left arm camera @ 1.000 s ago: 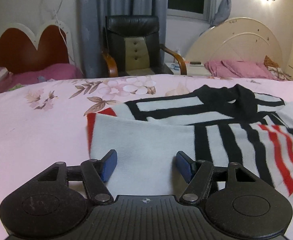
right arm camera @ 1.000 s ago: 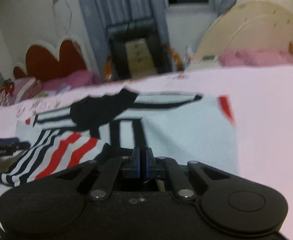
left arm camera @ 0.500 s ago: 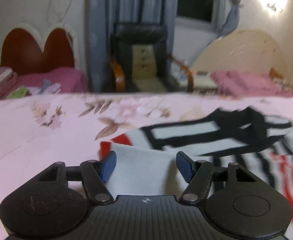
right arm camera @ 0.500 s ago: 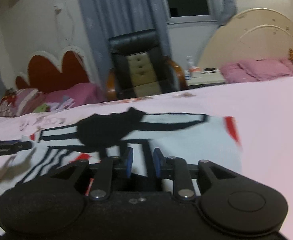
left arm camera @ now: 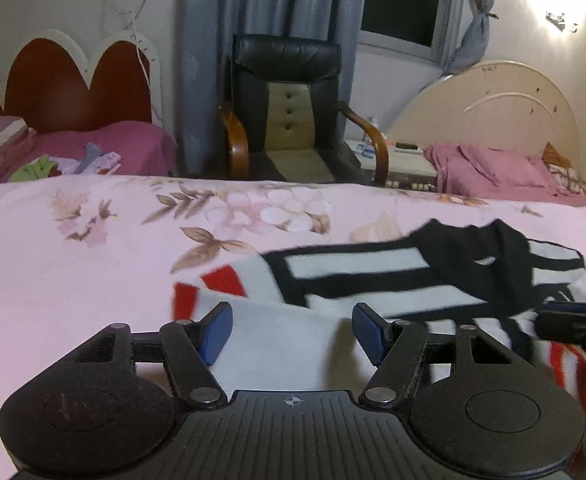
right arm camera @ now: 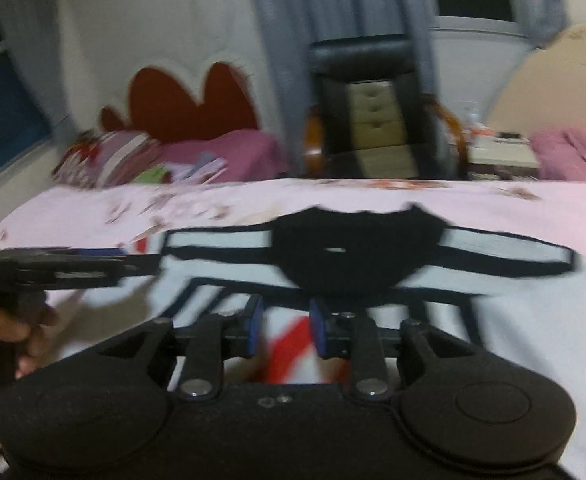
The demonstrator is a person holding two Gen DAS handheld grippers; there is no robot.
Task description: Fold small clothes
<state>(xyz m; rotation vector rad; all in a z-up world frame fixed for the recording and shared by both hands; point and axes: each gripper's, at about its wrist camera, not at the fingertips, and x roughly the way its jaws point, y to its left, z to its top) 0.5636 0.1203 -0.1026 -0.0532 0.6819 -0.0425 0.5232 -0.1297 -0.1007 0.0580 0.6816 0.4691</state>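
Observation:
A small white sweater (left arm camera: 373,276) with black and red stripes and a black collar lies flat on the pink floral bedspread (left arm camera: 73,264). Its sleeves are folded in over the body. My left gripper (left arm camera: 291,330) is open and empty, just above the sweater's near left part. My right gripper (right arm camera: 283,328) is open and empty, above the sweater (right arm camera: 373,256) near a red stripe. The left gripper also shows at the left edge of the right wrist view (right arm camera: 53,270), and the right one at the right edge of the left wrist view (left arm camera: 573,320).
A black office chair (left arm camera: 289,100) stands beyond the bed's far edge. A red headboard (left arm camera: 73,84) with pink bedding is at the back left. A cream headboard (left arm camera: 493,112) with pink pillows is at the back right.
My right gripper has opened and let go of the sweater's striped part, then drawn back. My left gripper has pulled back and up from the sweater, staying open.

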